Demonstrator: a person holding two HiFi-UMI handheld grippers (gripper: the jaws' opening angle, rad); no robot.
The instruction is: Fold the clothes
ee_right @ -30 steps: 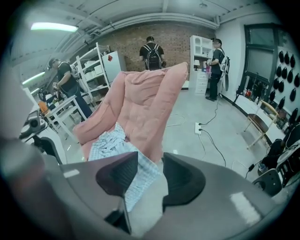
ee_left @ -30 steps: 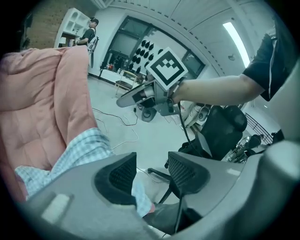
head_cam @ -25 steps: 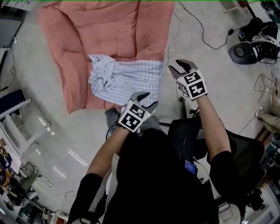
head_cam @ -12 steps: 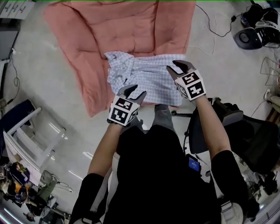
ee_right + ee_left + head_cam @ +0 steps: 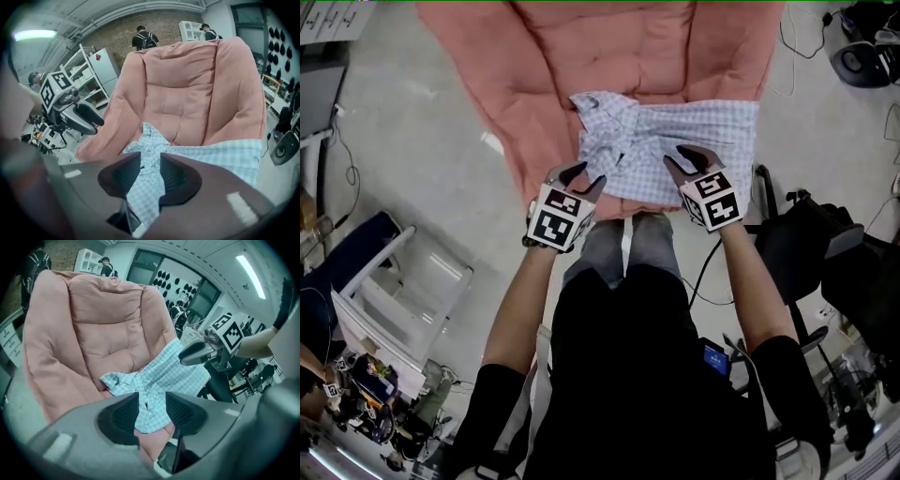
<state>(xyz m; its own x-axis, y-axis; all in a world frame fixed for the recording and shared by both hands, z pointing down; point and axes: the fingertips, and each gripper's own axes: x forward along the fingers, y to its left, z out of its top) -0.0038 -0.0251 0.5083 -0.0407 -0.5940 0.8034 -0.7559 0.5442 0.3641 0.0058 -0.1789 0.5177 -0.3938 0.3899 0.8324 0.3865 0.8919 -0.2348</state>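
Salmon-pink padded lounge cushion (image 5: pixel 609 47) spread on a pale concrete floor (image 5: pixel 412 141), with a blue-and-white checked shirt (image 5: pixel 694 131) lying across its lower seat, nearest the person. The shirt's collar end is bunched and crumpled toward the left of the head view, while the rest lies flatter and runs out to the right. The left gripper (image 5: pixel 577 173) hangs at the shirt's near left corner, tips pointing down and forward. In the left gripper view its fingers (image 5: pixel 124 413) stand a narrow gap apart after just having been closing. Through that gap the checked hem and the pink padding below it are seen lying beyond the pads, with nothing caught between them. The right gripper (image 5: pixel 692 157) hangs over the shirt's near hem, roughly midway along it. Its fingers (image 5: pixel 176 176) are likewise parted by a narrow gap and have just been closing. Checked cloth fills the view between them, yet the pads do not press on it; whether the tips touch the fabric cannot be told. The two grippers sit near each other, level across the hem, each with its marker cube turned up toward the head camera. A black office chair (image 5: pixel 806 244) stands just right of the person, and two people (image 5: pixel 143 37) stand behind the cushion's raised back.
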